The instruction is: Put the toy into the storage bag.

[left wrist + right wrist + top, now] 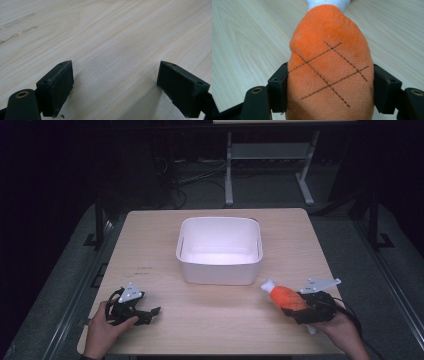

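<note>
Here, right gripper (291, 306) clamped on orange plush toy (286, 297) near table edge (327, 270); left gripper (150, 312) apart.

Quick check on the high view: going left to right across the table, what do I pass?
Left gripper, jaws open on bare table → white bin at the middle, farther back → orange plush toy with a white tip, clamped in the right gripper.

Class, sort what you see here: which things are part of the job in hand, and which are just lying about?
In the job:
- orange plush toy, clamped in the right gripper
- white bin, mid-table, apparently where the toy goes

Lying about:
- left gripper, open, idle on the table
- metal frame on the floor behind
</note>
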Demonstrator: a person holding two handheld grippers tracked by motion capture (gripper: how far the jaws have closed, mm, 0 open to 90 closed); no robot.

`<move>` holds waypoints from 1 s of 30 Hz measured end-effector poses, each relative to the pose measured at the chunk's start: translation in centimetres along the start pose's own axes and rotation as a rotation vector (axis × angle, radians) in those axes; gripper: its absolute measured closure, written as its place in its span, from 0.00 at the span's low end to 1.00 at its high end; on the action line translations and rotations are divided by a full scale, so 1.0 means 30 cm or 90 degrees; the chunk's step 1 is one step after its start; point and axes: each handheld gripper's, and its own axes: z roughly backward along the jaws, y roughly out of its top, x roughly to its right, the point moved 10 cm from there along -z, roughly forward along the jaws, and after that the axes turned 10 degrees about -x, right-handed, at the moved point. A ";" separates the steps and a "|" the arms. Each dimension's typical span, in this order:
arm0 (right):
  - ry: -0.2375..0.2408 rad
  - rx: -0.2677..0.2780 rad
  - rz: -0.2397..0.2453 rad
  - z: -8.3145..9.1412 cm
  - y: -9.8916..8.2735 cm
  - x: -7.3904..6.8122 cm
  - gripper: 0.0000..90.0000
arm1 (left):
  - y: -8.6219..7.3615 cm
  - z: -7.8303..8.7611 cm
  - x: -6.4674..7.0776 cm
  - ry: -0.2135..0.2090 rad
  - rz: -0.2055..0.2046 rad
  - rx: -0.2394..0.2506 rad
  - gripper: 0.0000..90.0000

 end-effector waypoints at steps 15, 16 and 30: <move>-0.018 0.029 -0.023 0.057 0.039 0.116 0.31 | -0.001 0.000 -0.001 0.000 -0.002 -0.002 0.14; -0.018 0.029 -0.023 0.057 0.039 0.116 0.31 | -0.001 0.000 -0.001 0.000 -0.002 -0.002 0.14; 0.003 0.059 -0.004 0.125 0.122 0.151 0.30 | -0.001 0.001 0.000 0.000 0.000 -0.002 0.14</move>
